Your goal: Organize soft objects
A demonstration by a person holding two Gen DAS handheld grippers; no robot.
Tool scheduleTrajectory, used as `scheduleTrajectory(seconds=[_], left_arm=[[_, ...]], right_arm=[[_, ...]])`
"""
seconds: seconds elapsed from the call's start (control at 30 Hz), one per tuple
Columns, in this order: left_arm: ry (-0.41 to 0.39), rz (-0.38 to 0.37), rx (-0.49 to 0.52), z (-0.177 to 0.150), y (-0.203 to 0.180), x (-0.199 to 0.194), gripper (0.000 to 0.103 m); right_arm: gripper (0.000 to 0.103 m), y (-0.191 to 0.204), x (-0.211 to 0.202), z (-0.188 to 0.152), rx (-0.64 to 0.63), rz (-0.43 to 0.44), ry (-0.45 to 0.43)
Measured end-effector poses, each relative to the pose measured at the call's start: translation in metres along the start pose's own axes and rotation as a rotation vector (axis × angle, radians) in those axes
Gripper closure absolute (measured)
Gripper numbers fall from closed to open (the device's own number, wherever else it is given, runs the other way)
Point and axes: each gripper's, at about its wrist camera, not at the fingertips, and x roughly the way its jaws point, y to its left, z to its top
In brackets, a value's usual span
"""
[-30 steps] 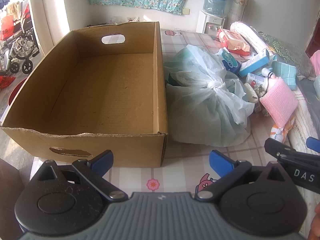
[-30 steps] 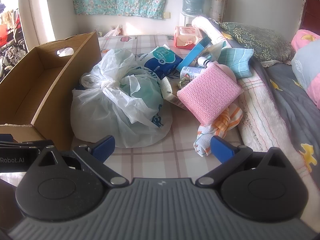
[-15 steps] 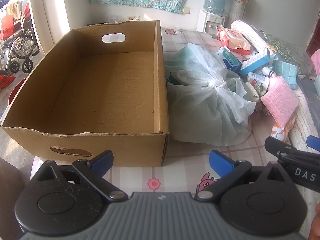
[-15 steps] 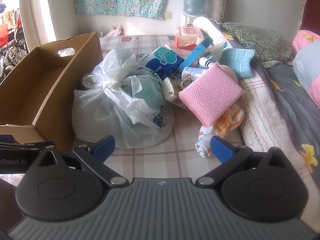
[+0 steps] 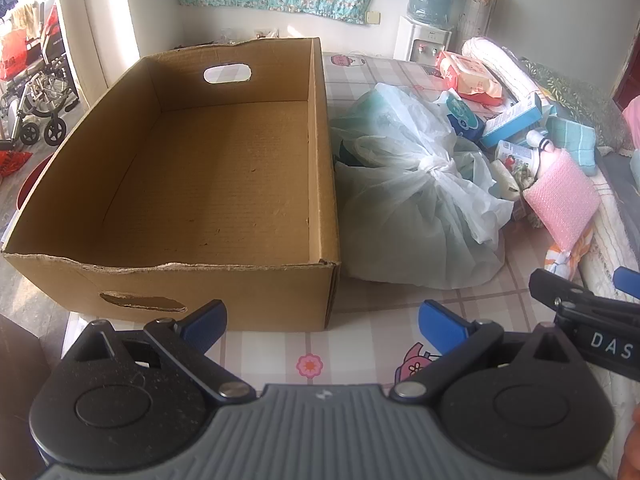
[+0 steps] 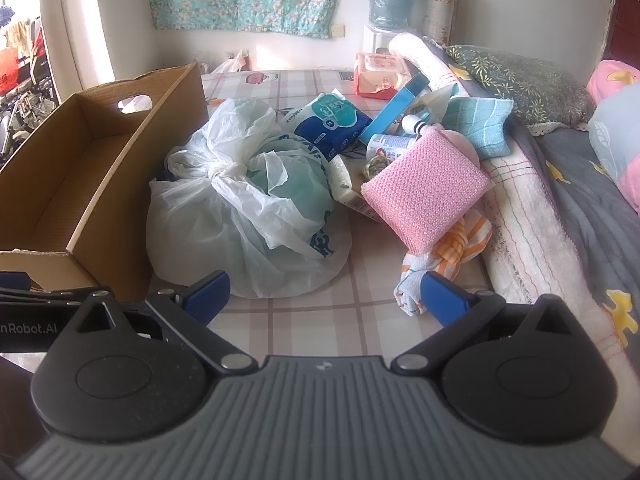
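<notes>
An empty cardboard box (image 5: pixel 208 176) stands on the checked bed sheet; it also shows at the left of the right wrist view (image 6: pixel 100 160). A knotted white plastic bag (image 5: pixel 416 208) (image 6: pixel 248 216) lies against its right side. Right of the bag is a pile: a pink knitted pad (image 6: pixel 428 192) (image 5: pixel 564 200), an orange striped cloth (image 6: pixel 444 256), a teal towel (image 6: pixel 480 124), a blue tissue pack (image 6: pixel 332 120). My left gripper (image 5: pixel 322 320) is open and empty before the box's near right corner. My right gripper (image 6: pixel 326 294) is open and empty, in front of the bag and cloth.
A rolled white blanket (image 6: pixel 524 208) and grey bedding (image 6: pixel 592 216) lie along the right. A blue carton (image 6: pixel 396 108), a bottle (image 6: pixel 388 144) and a wipes pack (image 6: pixel 380 74) sit in the pile. A water dispenser (image 6: pixel 390 4) stands by the back wall. A wheelchair (image 5: pixel 36 96) is far left.
Both grippers have drifted slightly back and up; the box, bag and pile look a little farther off. Nothing was taken hold of or moved.
</notes>
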Motion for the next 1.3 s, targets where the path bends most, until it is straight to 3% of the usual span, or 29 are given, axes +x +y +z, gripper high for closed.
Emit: scheduleTrajectory(seconds=[0.47, 0.6, 0.83, 0.97, 1.17, 1.3], left_arm=[[0.009, 0.003, 0.008, -0.001, -0.001, 0.001, 0.000], [-0.027, -0.014, 0.035, -0.004, -0.005, -0.005, 0.000], [-0.154, -0.140, 0.273, -0.001, -0.043, -0.032, 0.000], [-0.203, -0.218, 0.337, 0.015, -0.067, -0.031, 0.000], [-0.236, -0.384, 0.360, 0.039, -0.108, -0.004, 0.000], [-0.251, -0.402, 0.417, 0.046, -0.141, 0.020, 0.004]], right_arm=[[0.001, 0.000, 0.003, -0.002, 0.002, 0.009, 0.005], [0.001, -0.007, 0.003, -0.004, 0.024, 0.014, -0.005], [0.001, -0.047, -0.008, -0.009, 0.132, -0.020, -0.109], [0.001, -0.086, -0.015, -0.015, 0.203, -0.037, -0.209], [0.001, -0.148, -0.002, -0.006, 0.389, 0.088, -0.273], [0.002, -0.169, 0.020, 0.009, 0.434, 0.149, -0.262]])
